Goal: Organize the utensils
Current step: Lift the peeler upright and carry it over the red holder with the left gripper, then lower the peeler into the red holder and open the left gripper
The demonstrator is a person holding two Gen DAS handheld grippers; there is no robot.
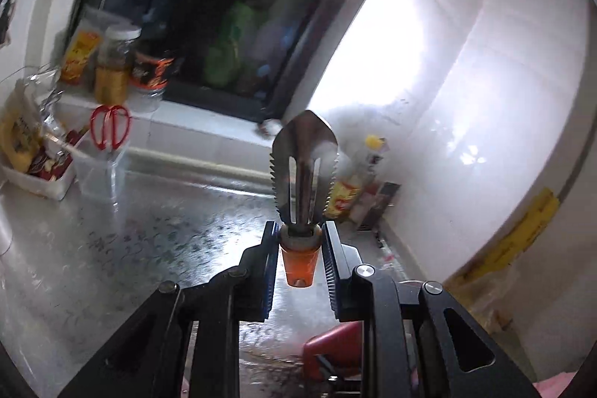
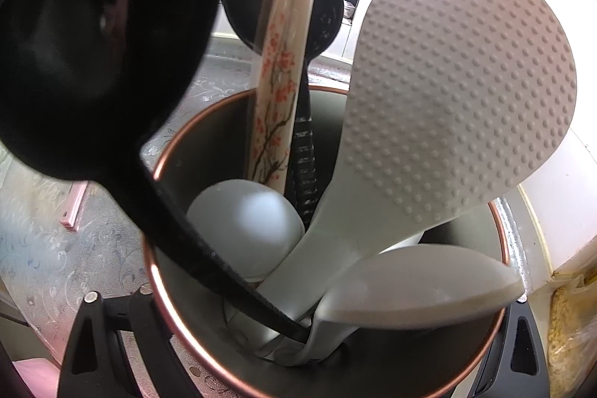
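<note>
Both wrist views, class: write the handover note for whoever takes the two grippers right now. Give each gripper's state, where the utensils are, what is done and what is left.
Left gripper: shut on the orange handle of the steel serrated peeler, blade pointing away, held above the patterned countertop.
Right gripper: its jaws stand either side of the copper-rimmed round utensil holder; whether they press on it I cannot tell.
Done: the holder already contains a black ladle, a white dimpled rice paddle, blossom-patterned chopsticks, a black slotted spoon and two plain white spoons.
Left: put the peeler in the holder. Red-handled scissors stand in a clear tub by the window.
</note>
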